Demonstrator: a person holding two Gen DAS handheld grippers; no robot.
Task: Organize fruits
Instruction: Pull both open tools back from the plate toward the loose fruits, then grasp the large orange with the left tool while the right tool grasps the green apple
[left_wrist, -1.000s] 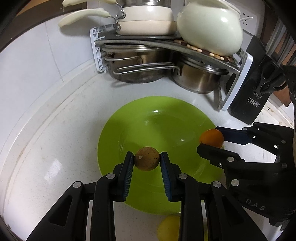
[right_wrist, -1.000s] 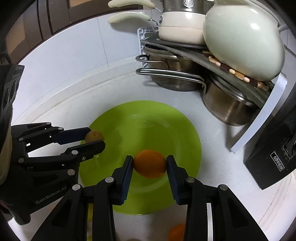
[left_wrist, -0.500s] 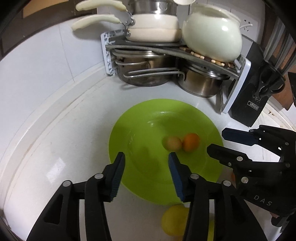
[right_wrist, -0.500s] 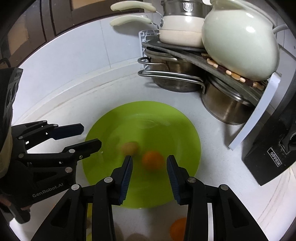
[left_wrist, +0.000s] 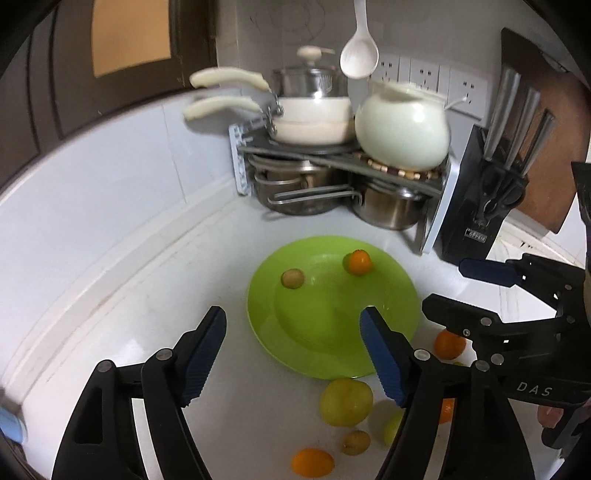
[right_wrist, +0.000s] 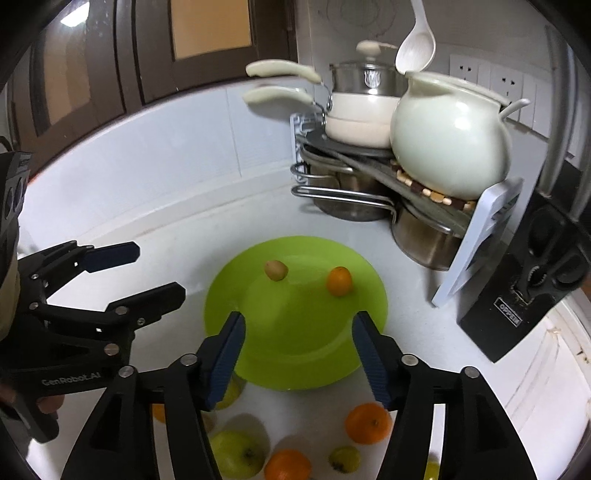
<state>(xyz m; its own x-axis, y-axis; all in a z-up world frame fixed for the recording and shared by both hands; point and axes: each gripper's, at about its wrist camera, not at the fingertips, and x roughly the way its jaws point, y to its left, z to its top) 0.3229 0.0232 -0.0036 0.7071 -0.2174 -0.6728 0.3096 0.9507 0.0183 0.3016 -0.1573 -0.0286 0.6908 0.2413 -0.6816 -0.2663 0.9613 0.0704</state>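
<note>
A green plate (left_wrist: 295, 325) (right_wrist: 258, 354) lies on the white counter. On its far side sit a small brown fruit (left_wrist: 293, 278) (right_wrist: 276, 270) and a small orange (left_wrist: 358, 261) (right_wrist: 339, 281), apart from each other. My left gripper (left_wrist: 293, 350) is open and empty, raised above the plate's near edge. My right gripper (right_wrist: 298, 352) is open and empty, also above the near edge. Loose fruit lies on the counter in front of the plate: a yellow-green apple (left_wrist: 346, 401) (right_wrist: 236, 454), oranges (left_wrist: 312, 461) (right_wrist: 367, 422) and small brownish fruits (left_wrist: 355, 442) (right_wrist: 343, 459).
A pot rack (left_wrist: 332, 162) (right_wrist: 369, 177) with steel pots, cream pans and a white round pot (left_wrist: 402, 125) stands in the back corner. A black knife block (left_wrist: 484, 214) (right_wrist: 517, 295) is at the right. A white spoon (left_wrist: 360, 55) hangs above.
Both grippers opened and dropped the brown fruit and the orange onto the plate, then pulled back and up. The two fruits rolled to the plate's far side.
</note>
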